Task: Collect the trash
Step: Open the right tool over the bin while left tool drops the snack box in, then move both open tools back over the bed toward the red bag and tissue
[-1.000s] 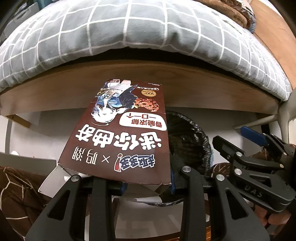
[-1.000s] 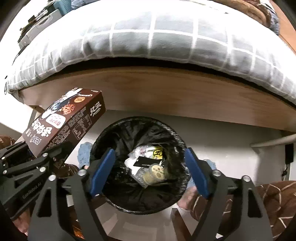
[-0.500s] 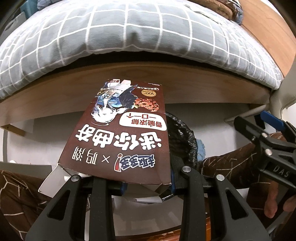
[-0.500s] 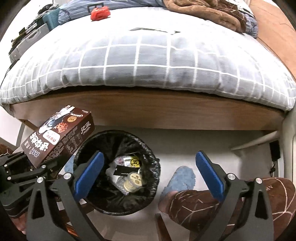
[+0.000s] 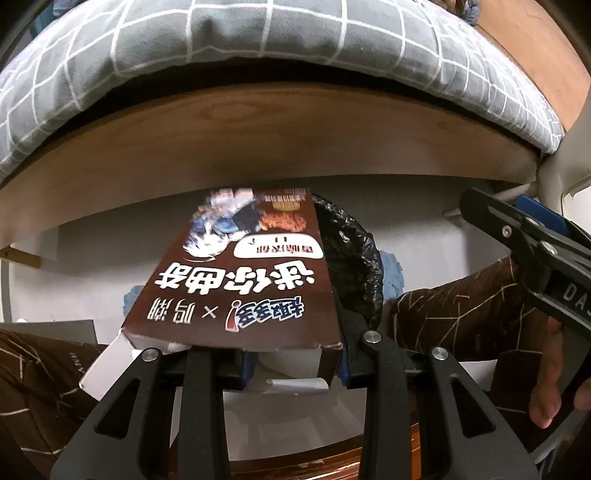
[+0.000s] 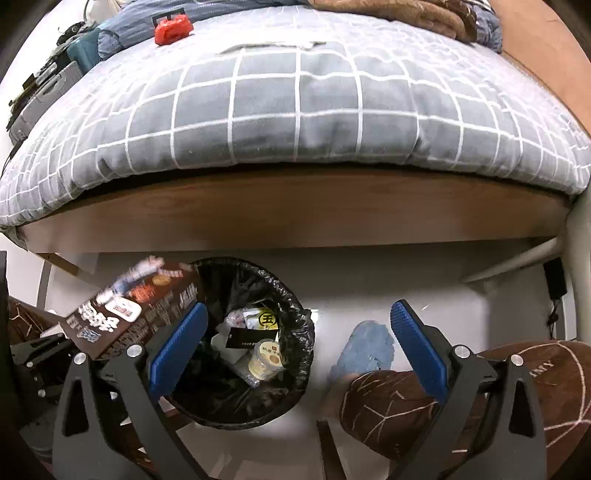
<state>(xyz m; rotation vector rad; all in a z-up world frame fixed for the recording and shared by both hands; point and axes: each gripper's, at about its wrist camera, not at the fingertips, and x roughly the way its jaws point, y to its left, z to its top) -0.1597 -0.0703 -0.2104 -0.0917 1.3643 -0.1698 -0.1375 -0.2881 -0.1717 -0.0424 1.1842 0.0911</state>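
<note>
The left gripper point(image 5: 291, 365) is clamping the brown snack box point(image 5: 236, 273) over the bin's point(image 6: 295, 373) left rim, risking a spill outside, while the right gripper point(image 6: 295, 350) is gaping empty.

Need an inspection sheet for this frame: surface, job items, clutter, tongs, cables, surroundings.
Surface: pale floor, beneath the bed.
Job's things: brown snack box tilted toward the black-lined trash bin; bin holds wrappers and a cup.
Clutter: blue slipper beside the bin; red item on the bed.
Tongs: left tongs shut on the box; right tongs open, empty.
Cables: nothing seen.
Surroundings: grey checked duvet, wooden bed frame.
</note>
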